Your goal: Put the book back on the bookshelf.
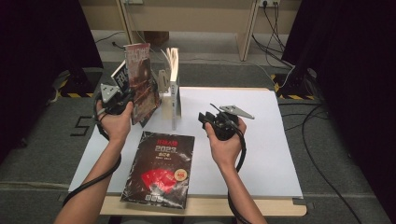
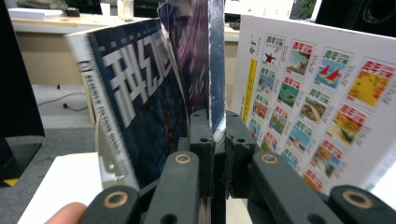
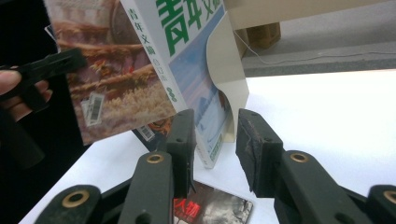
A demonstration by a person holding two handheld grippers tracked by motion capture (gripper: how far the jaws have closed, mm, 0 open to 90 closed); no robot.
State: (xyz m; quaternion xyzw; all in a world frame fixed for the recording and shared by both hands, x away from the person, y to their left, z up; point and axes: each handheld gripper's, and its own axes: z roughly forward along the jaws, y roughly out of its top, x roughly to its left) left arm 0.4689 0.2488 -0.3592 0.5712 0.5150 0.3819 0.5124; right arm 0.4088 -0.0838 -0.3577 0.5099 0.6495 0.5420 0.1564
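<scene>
My left gripper (image 1: 122,99) (image 2: 215,127) is shut on the lower edge of a thin magazine (image 1: 142,81) (image 2: 215,70) with a reddish-brown cover (image 3: 116,79), held upright above the table's left part. A white book (image 1: 174,91) (image 3: 187,70) stands upright beside it against a cream bookend (image 1: 163,79) (image 3: 229,74). The white book's back cover (image 2: 317,107) carries several small pictures. My right gripper (image 1: 202,117) (image 3: 215,128) is open, a short way right of the white book, with nothing between its fingers.
A dark blue magazine (image 1: 120,74) (image 2: 135,98) leans just left of the held one. A black magazine marked 2023 (image 1: 161,168) (image 3: 210,207) lies flat at the table's front. The white table top (image 1: 247,140) spreads to the right. Cables run on the floor (image 1: 322,140).
</scene>
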